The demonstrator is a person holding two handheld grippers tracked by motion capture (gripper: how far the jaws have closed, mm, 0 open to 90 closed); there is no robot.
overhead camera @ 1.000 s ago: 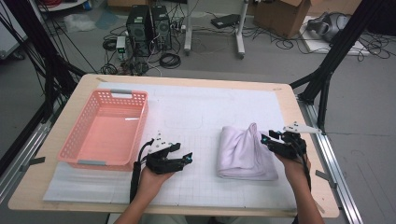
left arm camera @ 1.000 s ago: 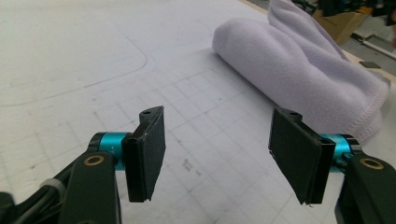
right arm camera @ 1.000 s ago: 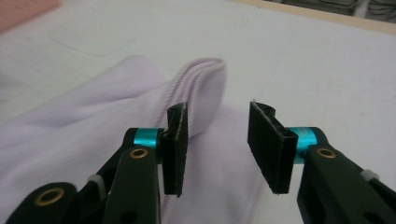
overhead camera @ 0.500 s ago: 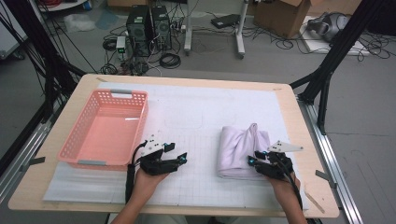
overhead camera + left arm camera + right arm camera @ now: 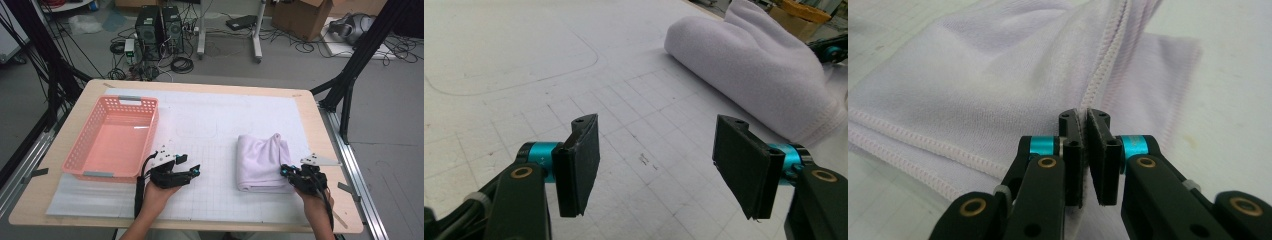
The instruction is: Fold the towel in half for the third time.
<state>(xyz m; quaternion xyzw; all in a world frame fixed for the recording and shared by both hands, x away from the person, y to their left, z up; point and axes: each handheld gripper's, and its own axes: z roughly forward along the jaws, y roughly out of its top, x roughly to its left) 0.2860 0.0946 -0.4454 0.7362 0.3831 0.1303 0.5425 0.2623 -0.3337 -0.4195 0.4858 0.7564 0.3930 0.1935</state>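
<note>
**Right tool pinches the towel's edge; left tool waits wide**

The folded lavender towel (image 5: 261, 161) lies on the white gridded mat (image 5: 210, 145) that covers the bench (image 5: 305, 102), on the person's right half and near the front edge. The right tool (image 5: 286, 171) sits at the towel's near right corner, and its jaws have just been closing: in the right gripper view the right tool (image 5: 1084, 161) has its two black pads drawn together with a stitched fold of the towel (image 5: 998, 85) clamped between them, the hem running up and away from the pinch.

The left tool (image 5: 192, 171) rests low over the mat, well apart from the towel and just beside the near right corner of the pink basket (image 5: 80, 150). In the left gripper view the left tool (image 5: 659, 160) has its jaws standing wide with bare grid between them and nothing held; the towel (image 5: 759, 65) lies ahead and to the right.
</note>
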